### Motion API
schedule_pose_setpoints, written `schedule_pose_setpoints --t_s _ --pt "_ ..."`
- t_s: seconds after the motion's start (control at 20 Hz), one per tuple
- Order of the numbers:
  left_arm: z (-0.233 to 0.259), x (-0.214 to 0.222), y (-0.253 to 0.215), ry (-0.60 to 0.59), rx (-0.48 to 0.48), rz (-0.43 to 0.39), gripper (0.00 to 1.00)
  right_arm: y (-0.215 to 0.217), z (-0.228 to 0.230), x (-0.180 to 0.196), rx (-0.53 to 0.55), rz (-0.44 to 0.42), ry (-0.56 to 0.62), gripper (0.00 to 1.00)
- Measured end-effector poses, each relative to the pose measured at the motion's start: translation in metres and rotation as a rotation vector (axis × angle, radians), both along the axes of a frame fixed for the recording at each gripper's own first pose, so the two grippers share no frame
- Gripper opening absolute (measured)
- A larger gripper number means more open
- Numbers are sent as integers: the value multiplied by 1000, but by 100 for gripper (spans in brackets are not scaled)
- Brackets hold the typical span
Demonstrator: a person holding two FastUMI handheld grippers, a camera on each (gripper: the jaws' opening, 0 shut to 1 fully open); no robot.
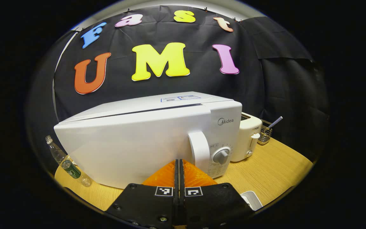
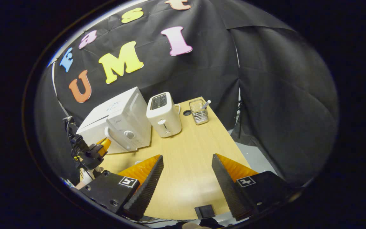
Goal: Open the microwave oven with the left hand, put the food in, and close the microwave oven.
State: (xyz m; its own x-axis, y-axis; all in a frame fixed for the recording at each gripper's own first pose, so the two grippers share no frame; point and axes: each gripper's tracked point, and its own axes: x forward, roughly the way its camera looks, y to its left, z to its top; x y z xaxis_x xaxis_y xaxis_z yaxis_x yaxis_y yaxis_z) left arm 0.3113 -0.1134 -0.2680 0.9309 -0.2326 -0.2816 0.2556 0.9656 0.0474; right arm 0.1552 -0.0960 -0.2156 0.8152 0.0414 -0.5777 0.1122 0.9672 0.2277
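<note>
Microwave oven (image 1: 138,140) front and centre for us in the left gripper view, a white box standing on the wooden worktop (image 1: 275,165) with its door shut, the curved handle (image 1: 199,149) and the round dial (image 1: 221,156) at its right end. Our left claw (image 1: 179,168) is pressed closed, fingers together with nothing between them, tips right up at the door just left of that handle; whether they touch it, we cannot tell. To the microwave's left a clear plastic bottle (image 1: 67,162) with a green label leans at the worktop's edge. On the right a white toaster (image 1: 249,136) stands just beside the oven, and behind that a wire basket (image 1: 265,133) with a striped stick poking out. A white object (image 1: 251,199) peeks up at the lower right, beside our claw.

Over in the right gripper view, our right claw (image 2: 187,173) is wide open above bare worktop (image 2: 189,149), gripping nothing, well apart from the appliances. Farther off we see the microwave oven (image 2: 119,121), the toaster (image 2: 164,116) and the basket (image 2: 199,111) in a row, and the left claw (image 2: 104,144) up against the oven's front.
</note>
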Motion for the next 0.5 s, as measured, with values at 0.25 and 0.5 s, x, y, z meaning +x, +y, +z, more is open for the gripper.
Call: schedule_pose_setpoints --t_s 0.25,0.5 --pt "-3 3 1 0 15 -4 0 1 -2 8 -12 9 10 98" --pt "-4 6 -1 -2 17 -11 0 1 -8 11 -5 4 25 98"
